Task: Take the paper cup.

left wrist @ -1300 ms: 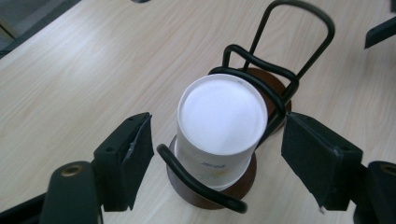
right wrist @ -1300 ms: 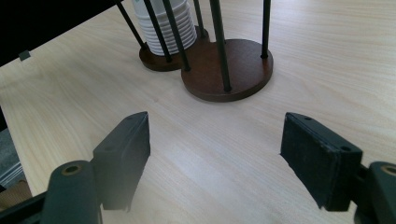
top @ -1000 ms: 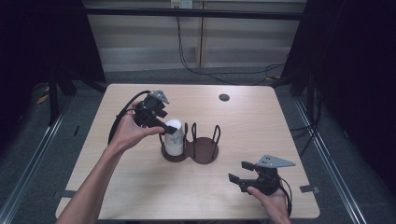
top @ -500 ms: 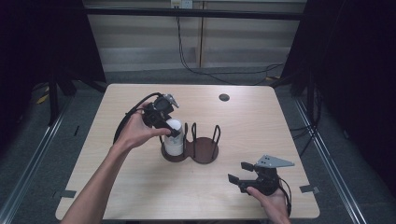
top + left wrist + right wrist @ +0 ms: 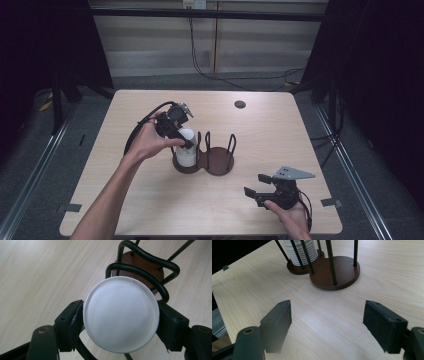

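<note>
White cup stack [image 5: 186,148] sits in the holder's [image 5: 218,161] left ring, mid-counter [image 5: 280,130]. Left gripper [image 5: 186,141] jaws clamp its top. Risk: cups snagging the wire loops, tipping the holder. Right gripper [image 5: 261,186] gapes wide, holding nothing, near the front-right corner.

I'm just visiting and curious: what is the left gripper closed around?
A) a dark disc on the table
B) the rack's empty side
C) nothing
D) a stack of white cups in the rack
D: the left gripper has its jaws on both sides of the white cups.
</note>
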Demonstrator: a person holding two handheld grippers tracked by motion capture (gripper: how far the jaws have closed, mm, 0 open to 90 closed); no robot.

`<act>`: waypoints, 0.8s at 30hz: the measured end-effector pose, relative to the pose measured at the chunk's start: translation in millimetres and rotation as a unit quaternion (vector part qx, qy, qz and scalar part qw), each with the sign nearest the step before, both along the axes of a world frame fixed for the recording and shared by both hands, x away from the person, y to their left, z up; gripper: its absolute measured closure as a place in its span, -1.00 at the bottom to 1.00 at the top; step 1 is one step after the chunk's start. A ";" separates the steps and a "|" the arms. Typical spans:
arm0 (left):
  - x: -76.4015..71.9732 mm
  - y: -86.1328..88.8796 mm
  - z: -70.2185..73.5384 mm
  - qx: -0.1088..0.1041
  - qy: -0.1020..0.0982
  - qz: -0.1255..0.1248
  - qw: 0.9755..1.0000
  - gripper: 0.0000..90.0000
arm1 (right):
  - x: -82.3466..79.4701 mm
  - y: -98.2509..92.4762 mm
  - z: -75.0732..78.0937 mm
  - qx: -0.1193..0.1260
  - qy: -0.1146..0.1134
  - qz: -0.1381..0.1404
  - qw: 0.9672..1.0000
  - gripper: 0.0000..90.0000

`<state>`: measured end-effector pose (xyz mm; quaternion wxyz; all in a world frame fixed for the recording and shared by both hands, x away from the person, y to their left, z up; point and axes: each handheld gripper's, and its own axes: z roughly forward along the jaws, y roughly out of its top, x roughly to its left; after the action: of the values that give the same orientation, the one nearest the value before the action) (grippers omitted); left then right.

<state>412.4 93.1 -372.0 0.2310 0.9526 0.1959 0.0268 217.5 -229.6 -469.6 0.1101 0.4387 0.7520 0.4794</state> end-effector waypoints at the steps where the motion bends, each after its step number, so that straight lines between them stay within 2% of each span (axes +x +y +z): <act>1: 0.5 -0.6 -0.8 0.004 0.002 -0.002 1.000 -0.35 | 0.0 0.1 0.0 0.000 0.000 0.000 1.000 -0.50; 2: 1.0 -0.5 -1.0 0.009 0.001 -0.005 1.000 -0.33 | -0.1 0.3 0.0 0.000 0.000 0.000 1.000 -0.50; 3: 0.8 -0.7 -1.9 0.000 0.003 0.007 1.000 -0.30 | -0.2 0.3 0.0 0.000 0.000 0.000 1.000 -0.50; 5: -0.1 -1.1 -1.4 0.004 -0.005 0.010 1.000 -0.28 | -0.2 0.2 -0.1 0.000 0.003 0.001 1.000 -0.51; 9: -0.1 -0.8 0.1 0.008 0.002 0.002 1.000 -0.27 | -0.4 0.6 -0.1 -0.001 0.002 0.002 1.000 -0.52; 17: -0.3 1.0 1.4 0.001 0.006 0.005 1.000 -0.25 | -0.1 1.3 -0.3 -0.002 0.003 0.002 1.000 -0.52; 18: -0.9 1.1 1.3 -0.005 0.011 0.009 1.000 -0.25 | 0.0 1.4 -0.3 -0.002 0.003 0.001 1.000 -0.52; 19: -0.1 1.9 2.2 -0.003 0.016 0.003 1.000 -0.25 | 0.0 1.3 -0.4 -0.002 0.004 0.001 1.000 -0.52; 24: -1.0 3.0 4.7 -0.009 0.011 0.004 1.000 -0.25 | 0.1 1.4 -0.4 -0.002 0.004 0.002 1.000 -0.52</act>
<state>411.4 96.1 -367.3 0.2372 0.9500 0.2026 0.0154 217.6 -228.2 -470.1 0.1072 0.4389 0.7540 0.4768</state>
